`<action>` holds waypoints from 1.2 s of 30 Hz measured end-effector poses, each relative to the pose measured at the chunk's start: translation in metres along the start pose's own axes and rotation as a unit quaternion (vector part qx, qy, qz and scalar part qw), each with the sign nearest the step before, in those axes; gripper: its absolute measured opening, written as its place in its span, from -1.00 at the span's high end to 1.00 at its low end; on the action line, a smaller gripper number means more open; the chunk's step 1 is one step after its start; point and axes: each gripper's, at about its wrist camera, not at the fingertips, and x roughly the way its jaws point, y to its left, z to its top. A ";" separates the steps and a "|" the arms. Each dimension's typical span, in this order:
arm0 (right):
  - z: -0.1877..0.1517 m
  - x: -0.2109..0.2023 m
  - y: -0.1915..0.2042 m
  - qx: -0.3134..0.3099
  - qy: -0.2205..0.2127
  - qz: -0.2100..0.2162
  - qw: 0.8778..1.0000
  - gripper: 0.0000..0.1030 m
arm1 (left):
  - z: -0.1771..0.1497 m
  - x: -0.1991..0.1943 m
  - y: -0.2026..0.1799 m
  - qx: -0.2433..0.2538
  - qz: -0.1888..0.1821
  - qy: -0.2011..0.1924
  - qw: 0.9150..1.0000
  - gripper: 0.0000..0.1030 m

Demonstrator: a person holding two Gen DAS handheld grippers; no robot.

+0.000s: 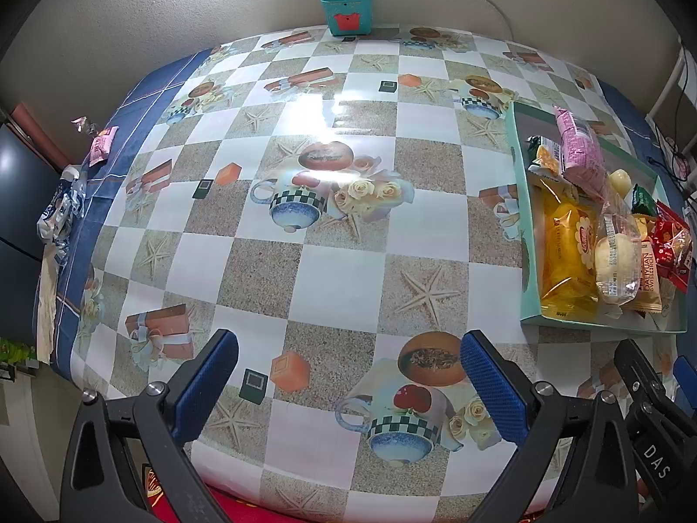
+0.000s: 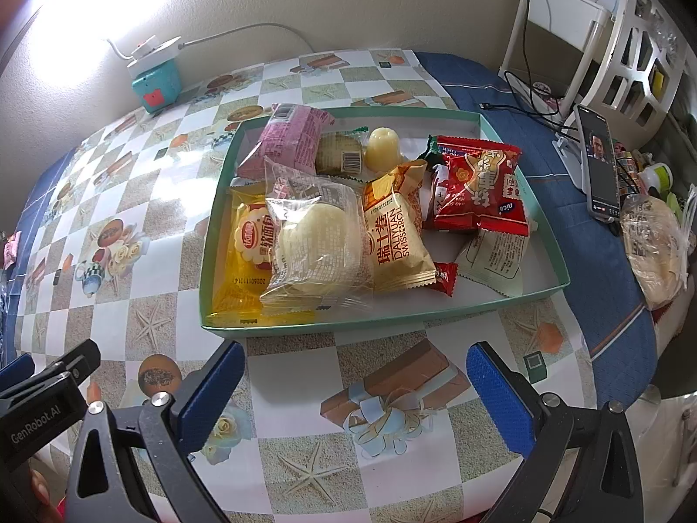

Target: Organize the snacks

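This looks like a room in a home. A shiny plastic tablecloth (image 1: 348, 261) with pictures of cups, roses and starfish covers the table. A white plastic shelf (image 2: 627, 48) stands beside it, and a black phone (image 2: 599, 165) leans nearby.

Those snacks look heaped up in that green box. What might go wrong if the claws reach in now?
1. The clear-wrapped bun lies on top of the yellow packet and against the Swiss roll; pulling any one may drag the others.
2. The box looks shallow, so a nudged packet might slide over its low rim.
3. A pink packet sits near the table's far left edge and might get knocked off.
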 end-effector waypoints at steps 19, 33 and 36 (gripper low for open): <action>0.000 0.000 0.000 0.000 0.001 0.000 1.000 -1.00 | -0.002 0.002 0.002 -0.002 -0.003 0.004 1.000 -0.97; 0.000 0.000 0.000 0.000 0.001 0.000 1.000 -1.00 | -0.001 -0.002 0.000 -0.002 -0.002 -0.002 1.000 -0.97; 0.000 0.000 0.000 0.000 0.001 0.000 1.000 -1.00 | -0.001 -0.002 -0.001 -0.001 -0.001 -0.002 1.000 -0.97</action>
